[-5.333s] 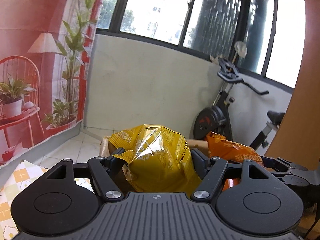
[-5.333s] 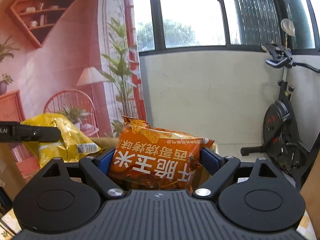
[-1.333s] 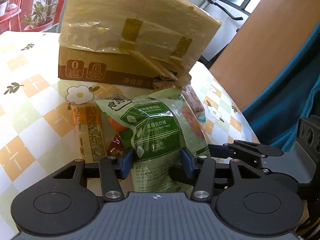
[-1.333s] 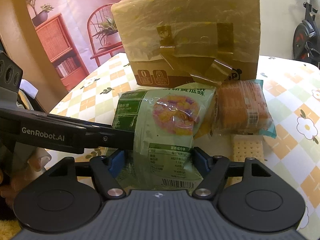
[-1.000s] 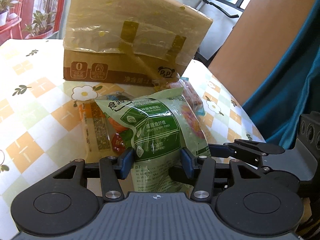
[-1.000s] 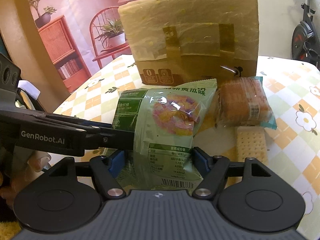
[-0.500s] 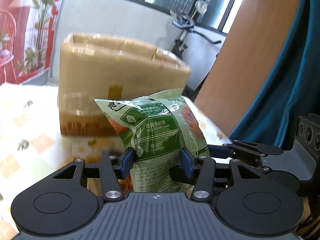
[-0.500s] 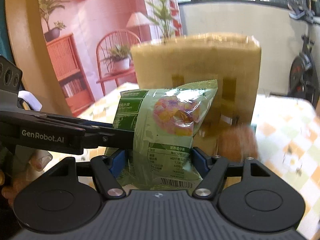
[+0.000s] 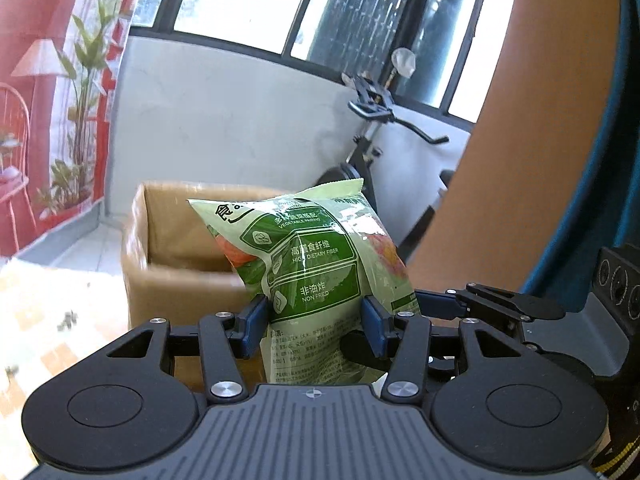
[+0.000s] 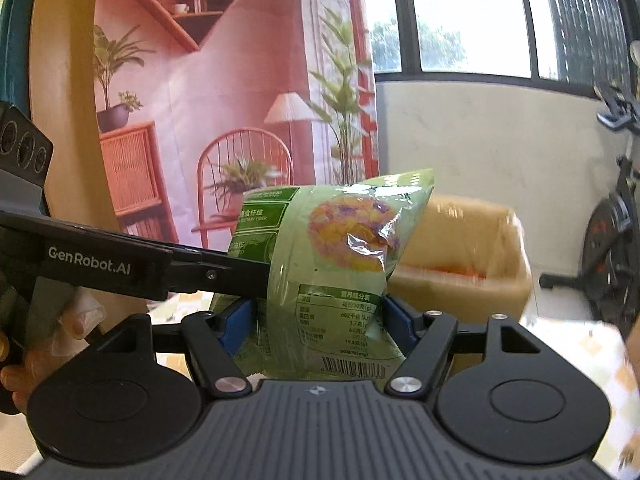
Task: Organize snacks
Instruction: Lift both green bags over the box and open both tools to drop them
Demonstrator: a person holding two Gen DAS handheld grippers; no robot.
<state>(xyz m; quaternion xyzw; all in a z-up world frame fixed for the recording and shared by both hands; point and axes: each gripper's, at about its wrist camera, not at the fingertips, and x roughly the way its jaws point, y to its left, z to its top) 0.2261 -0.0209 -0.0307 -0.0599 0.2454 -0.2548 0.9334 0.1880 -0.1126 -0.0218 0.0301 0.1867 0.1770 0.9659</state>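
One green bag (image 9: 316, 268) is standing upright, long axis vertical, its sealed top edge pointing up and its lower end gripped. Both tools are clamping on it: the left tool (image 9: 314, 326) is pinching it from the left side, the right tool (image 10: 320, 326) from the right. One open box (image 9: 176, 240) is sitting on the table (image 9: 44, 312) just beyond the bag.

Table (image 9: 36, 320) seen at left in left view, blurred; cloth checked orange and white. Cardboard box (image 9: 176, 276) stood on it, top open. In right view, box (image 10: 460, 268) seen again; orange packets glimpsed inside. Checked cloth (image 10: 600, 356) visible right.
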